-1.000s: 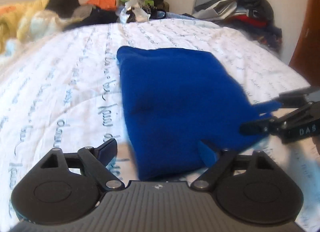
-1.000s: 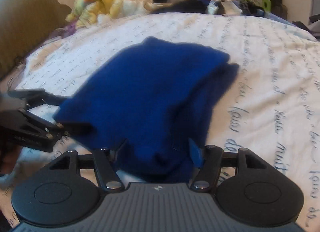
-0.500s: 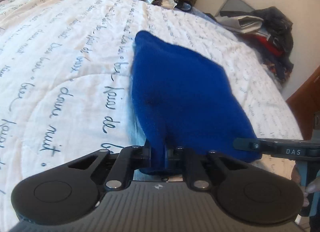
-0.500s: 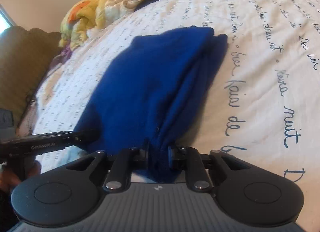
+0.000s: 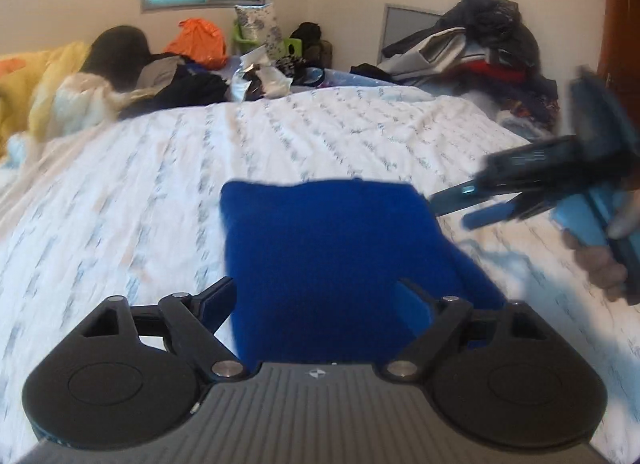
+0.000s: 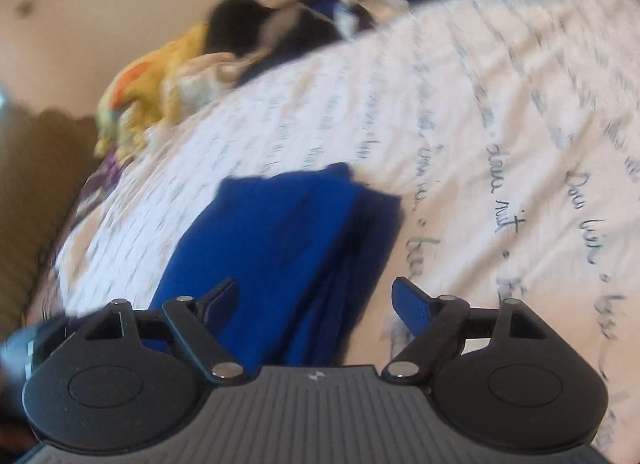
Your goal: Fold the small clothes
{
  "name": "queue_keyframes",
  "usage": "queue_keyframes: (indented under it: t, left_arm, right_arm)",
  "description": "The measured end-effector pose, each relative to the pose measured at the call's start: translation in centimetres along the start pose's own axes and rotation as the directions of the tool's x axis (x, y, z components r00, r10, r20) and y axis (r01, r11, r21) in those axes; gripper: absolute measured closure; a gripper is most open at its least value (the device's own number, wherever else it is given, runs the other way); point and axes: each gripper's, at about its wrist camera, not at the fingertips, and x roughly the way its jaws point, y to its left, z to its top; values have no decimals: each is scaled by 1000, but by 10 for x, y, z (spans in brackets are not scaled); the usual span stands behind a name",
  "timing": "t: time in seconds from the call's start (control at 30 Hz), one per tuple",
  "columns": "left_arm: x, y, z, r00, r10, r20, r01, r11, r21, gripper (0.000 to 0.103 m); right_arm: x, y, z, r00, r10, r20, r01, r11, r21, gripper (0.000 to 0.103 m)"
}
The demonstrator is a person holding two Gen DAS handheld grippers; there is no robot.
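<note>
The folded blue garment (image 5: pixel 340 260) lies flat on the bed's white quilt (image 5: pixel 120 200) printed with handwritten script, directly ahead of the left hand-held gripper (image 5: pixel 316 302), whose jaws have just been opening and now stand spread wide; the cloth's near edge runs in between the two fingers, but neither pad presses on it. Seen from the right hand-held gripper (image 6: pixel 316 302), the same garment (image 6: pixel 280 256) sits ahead and toward its left finger, its stacked folded layers showing along the edge that faces the right finger; these jaws too have just been opening and are spread apart with the cloth loose between them. In the left wrist view the right hand-held gripper (image 5: pixel 472 208) hangs blurred off the garment's far right corner, a hand (image 5: pixel 600 256) wrapped round its blue handle. Beyond the garment, at the far edge of the bed, lie heaped clothes (image 5: pixel 180 80), a yellow blanket (image 5: pixel 36 104) and an orange bag (image 5: pixel 198 42).
</note>
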Motion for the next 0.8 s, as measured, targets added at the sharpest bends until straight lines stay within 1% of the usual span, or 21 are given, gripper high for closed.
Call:
queue_keyframes:
  t: [0.07,0.1,0.13,0.17,0.2,0.23,0.27,0.3,0.33,0.37,0.4,0.43,0.47,0.5,0.53,0.57,0.63,0.7,0.73,0.77,0.8]
  left_arm:
    - [30,0,10,999,-14,-35,14,1000,16,19]
    - [45,-1,9,997,-13,-70,15,1000,25,19]
    - [59,-1,5,994,-5,-108,8,999,33,19]
    - [67,-2,0,995,11,-96,-7,999,44,16]
    - [69,-5,-5,997,21,-68,-17,998,62,14]
    - [70,-7,-8,998,24,-52,-20,997,75,13]
    - [71,-8,-10,999,25,-43,-21,997,76,10]
    - [74,-8,-12,999,22,-38,-19,997,73,8]
    - [75,-8,-12,999,20,-36,-17,997,74,6]
    - [76,-8,-12,999,18,-36,-15,997,74,5]
    - [75,-9,-11,999,19,-41,-16,997,72,5]
    - [70,-9,-11,999,23,-49,-20,997,69,5]
    - [64,-9,-10,998,27,-56,-24,998,58,8]
    - [55,-7,-10,998,27,-62,-25,999,34,8]
    - [47,-6,-11,998,21,-67,-20,1000,9,8]
    - [42,-6,-12,998,13,-69,-13,1000,0,8]
    - [40,-11,-18,997,24,-79,-22,1000,21,7]
    - [46,-18,-24,994,64,-85,-58,996,69,6]
    - [48,-22,-27,994,78,-81,-70,993,91,5]
    - [48,-24,-29,993,85,-76,-76,991,108,3]
    - [49,-25,-31,993,87,-74,-78,990,113,3]
  right_arm:
    - [32,-13,22,999,-10,-46,12,999,51,20]
    - [45,-14,31,1000,-5,-29,7,999,46,26]
    - [56,-10,36,999,2,-37,-1,1000,29,77]
    - [68,-3,42,997,-27,-66,27,1000,-8,87]
    - [74,10,46,997,-57,-47,52,993,-103,86]
    - [76,19,43,996,-89,-21,82,971,-225,87]
    - [83,27,41,992,-126,-4,117,933,-341,87]
    - [87,29,37,992,-126,21,124,905,-407,87]
    - [87,25,37,994,-109,32,112,904,-413,86]
    - [85,17,39,996,-84,35,91,918,-386,86]
    - [82,10,39,997,-72,41,82,931,-355,77]
    - [76,4,37,996,-81,45,91,944,-318,61]
    - [70,3,35,992,-115,46,124,952,-281,54]
    - [61,8,34,987,-152,57,162,952,-258,52]
    - [46,14,28,981,-167,99,187,950,-250,52]
    - [30,23,20,976,-156,153,191,950,-245,51]
    - [10,42,6,977,-67,201,120,958,-262,43]
    - [14,58,-2,989,12,149,32,956,-292,34]
    - [23,64,-4,994,20,109,15,951,-309,34]
    - [36,68,-5,997,1,76,24,944,-329,34]
    - [52,66,-6,998,-55,38,64,938,-340,35]
